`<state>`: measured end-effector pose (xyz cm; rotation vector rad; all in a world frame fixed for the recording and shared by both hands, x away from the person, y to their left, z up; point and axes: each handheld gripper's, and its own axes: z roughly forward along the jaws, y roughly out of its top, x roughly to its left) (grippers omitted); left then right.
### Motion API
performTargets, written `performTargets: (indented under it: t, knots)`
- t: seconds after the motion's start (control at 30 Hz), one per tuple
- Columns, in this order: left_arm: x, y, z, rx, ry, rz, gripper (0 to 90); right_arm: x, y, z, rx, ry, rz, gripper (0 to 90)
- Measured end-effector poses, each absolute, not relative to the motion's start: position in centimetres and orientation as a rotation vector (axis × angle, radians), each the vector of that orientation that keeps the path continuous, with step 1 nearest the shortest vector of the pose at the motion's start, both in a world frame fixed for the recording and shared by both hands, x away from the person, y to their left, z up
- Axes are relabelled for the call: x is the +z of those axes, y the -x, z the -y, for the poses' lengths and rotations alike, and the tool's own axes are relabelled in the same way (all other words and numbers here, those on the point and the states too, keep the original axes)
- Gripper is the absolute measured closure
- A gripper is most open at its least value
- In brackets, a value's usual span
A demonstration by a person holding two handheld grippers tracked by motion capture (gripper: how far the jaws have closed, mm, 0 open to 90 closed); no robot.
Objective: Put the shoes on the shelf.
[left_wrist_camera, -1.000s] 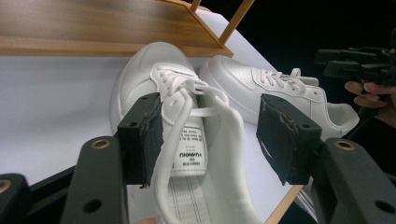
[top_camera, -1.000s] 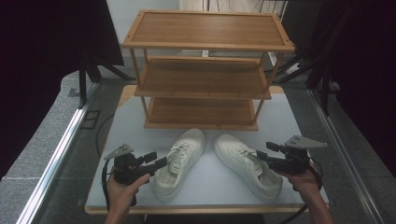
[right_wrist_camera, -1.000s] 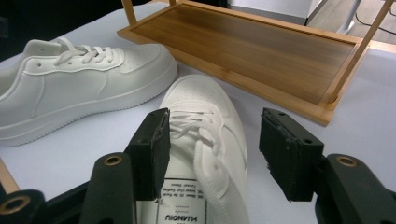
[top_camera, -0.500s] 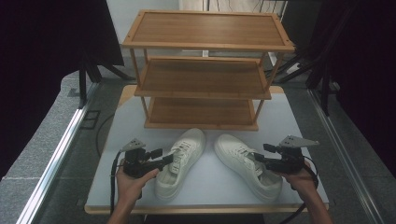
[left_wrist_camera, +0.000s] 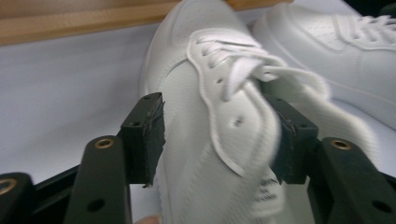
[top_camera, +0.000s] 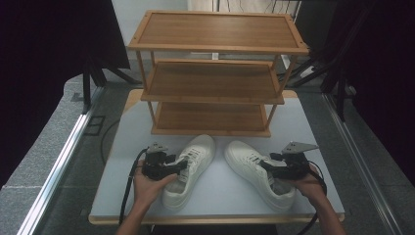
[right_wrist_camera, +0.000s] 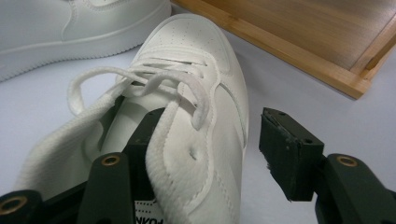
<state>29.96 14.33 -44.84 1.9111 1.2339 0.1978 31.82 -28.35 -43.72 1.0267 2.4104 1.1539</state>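
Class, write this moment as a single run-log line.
left gripper: jaws straddling left shoe side wall | right gripper: open, one jaw inside right shoe | rack: shelves bare

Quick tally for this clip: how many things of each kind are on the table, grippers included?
Shoes: 2, left shoe and right shoe, both white
Racks: 1, wooden rack with three shelves
Grippers: 2, left gripper and right gripper, each straddling a shoe's side wall
Total: 5
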Motion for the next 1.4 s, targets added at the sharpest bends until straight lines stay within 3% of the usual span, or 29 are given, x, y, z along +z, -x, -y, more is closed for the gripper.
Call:
performTargets:
  t: [0.17, 0.33, 0.5, 0.9, 1.4]
  knots:
    - [-45.2, -30.2, -14.2, 0.191, -1.894, -1.238, 54.7, -44.5, -32.2, 28.1, 1.124, -1.019, -2.401, 50.3]
    - [-44.9, -30.1, -13.9, 0.236, -1.919, -1.251, 67.2, -44.6, -32.2, 27.8, 1.067, -0.984, -2.404, 70.6]
    - [-44.7, -30.0, -13.5, 0.286, -1.931, -1.26, 78.1, -44.7, -32.3, 27.9, 1.067, -1.013, -2.39, 81.7]
    - [-44.4, -29.7, -15.0, 0.213, -1.822, -1.208, 80.7, -44.5, -31.8, 28.2, 1.122, -1.06, -2.331, 83.8]
    - [-42.6, -27.6, -17.3, 0.116, -1.59, -1.126, 80.3, -42.9, -29.6, 30.6, 1.553, -1.252, -2.095, 83.8]
